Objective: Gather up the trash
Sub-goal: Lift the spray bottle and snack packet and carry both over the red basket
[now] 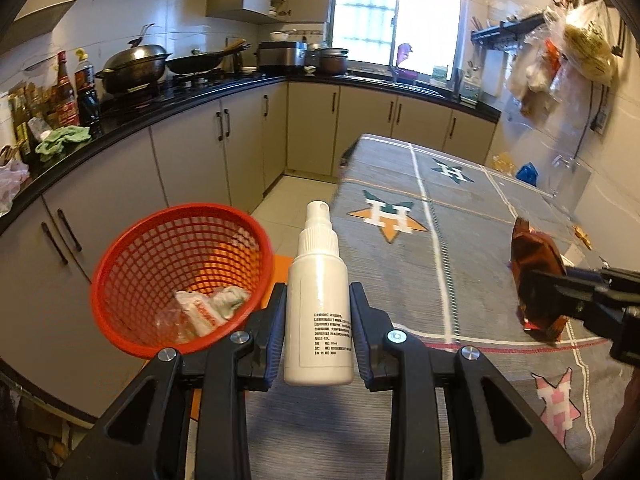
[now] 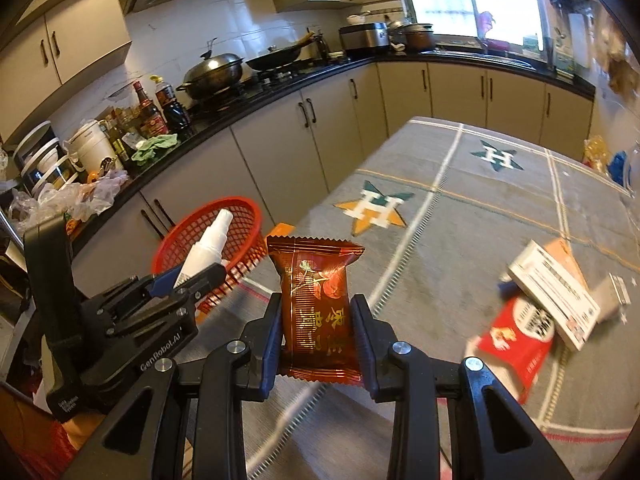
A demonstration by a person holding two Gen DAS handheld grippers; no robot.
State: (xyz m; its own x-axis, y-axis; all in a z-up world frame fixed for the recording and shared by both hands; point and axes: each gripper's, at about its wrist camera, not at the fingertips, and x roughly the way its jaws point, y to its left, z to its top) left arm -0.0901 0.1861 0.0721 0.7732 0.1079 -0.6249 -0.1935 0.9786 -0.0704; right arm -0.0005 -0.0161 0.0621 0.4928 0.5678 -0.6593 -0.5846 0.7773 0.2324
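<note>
**Carrying two pieces of trash beside the basket**

Clamped upright in the left gripper (image 1: 319, 334) is a white spray bottle (image 1: 319, 292), just right of the red mesh basket (image 1: 132, 276), which holds crumpled wrappers (image 1: 208, 306). The right gripper (image 2: 319, 334) pinches a red-brown snack packet (image 2: 316, 300) above the star-patterned tablecloth (image 2: 460, 216). Boxes (image 2: 554, 300) lie farther right.

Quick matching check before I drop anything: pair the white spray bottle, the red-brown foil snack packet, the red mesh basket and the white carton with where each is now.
1. white plastic spray bottle
2. red-brown foil snack packet
3. red plastic mesh basket
4. white cardboard carton

A. lying on the tablecloth
B. in the right gripper
C. holds crumpled wrappers
D. in the left gripper

Pairs: 1-D, 2-B, 3-C, 4-A
</note>
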